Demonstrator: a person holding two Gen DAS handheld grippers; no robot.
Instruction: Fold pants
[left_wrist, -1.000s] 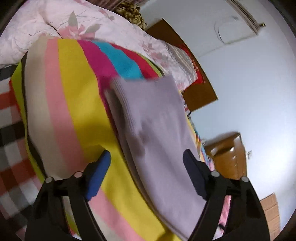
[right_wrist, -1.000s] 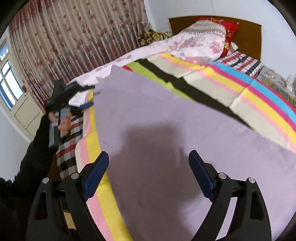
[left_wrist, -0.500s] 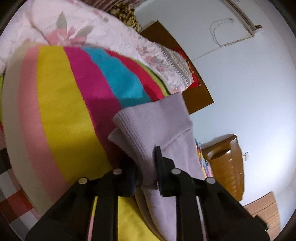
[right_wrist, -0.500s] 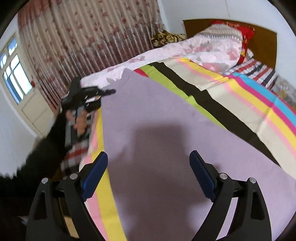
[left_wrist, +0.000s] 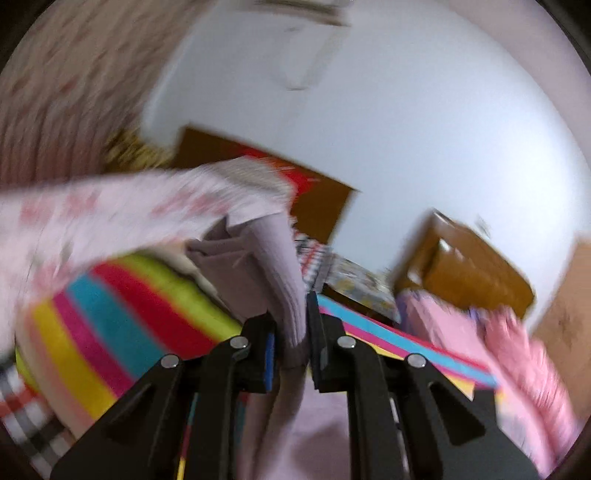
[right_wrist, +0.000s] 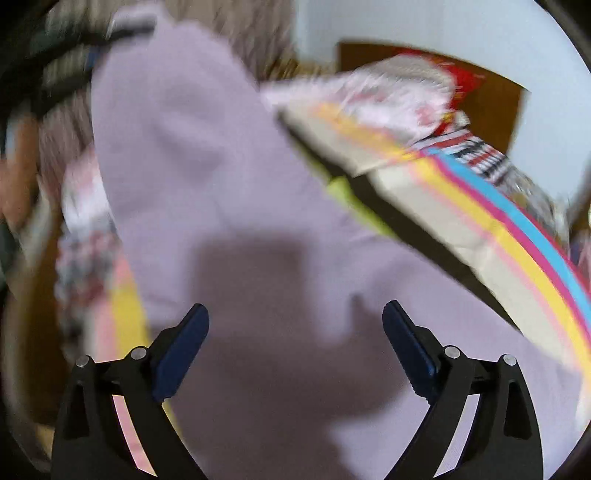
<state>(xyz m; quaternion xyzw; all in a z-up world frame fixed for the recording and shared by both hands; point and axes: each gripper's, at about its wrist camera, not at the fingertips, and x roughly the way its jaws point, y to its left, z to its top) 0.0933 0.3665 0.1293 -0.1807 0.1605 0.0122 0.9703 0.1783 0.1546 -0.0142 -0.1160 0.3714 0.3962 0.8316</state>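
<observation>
The lilac pants (right_wrist: 236, 206) lie on a bed with a bright striped blanket (right_wrist: 491, 236). My left gripper (left_wrist: 290, 332) is shut on the ribbed end of the pants (left_wrist: 273, 273) and holds it lifted above the bed. In the right wrist view that lifted end rises at the upper left, where the left gripper is a dark blur. My right gripper (right_wrist: 295, 343) is open and empty, low over the flat part of the pants. Both views are blurred by motion.
A pink floral quilt (left_wrist: 110, 218) and pillows lie at the head of the bed by a wooden headboard (left_wrist: 321, 206). A wooden cabinet (left_wrist: 465, 266) stands by the white wall. Pink clothes (left_wrist: 517, 350) lie at the right. Curtains hang behind.
My left gripper closed on the end of the pants and has lifted it up off the blanket. My right gripper has stayed open over the pants.
</observation>
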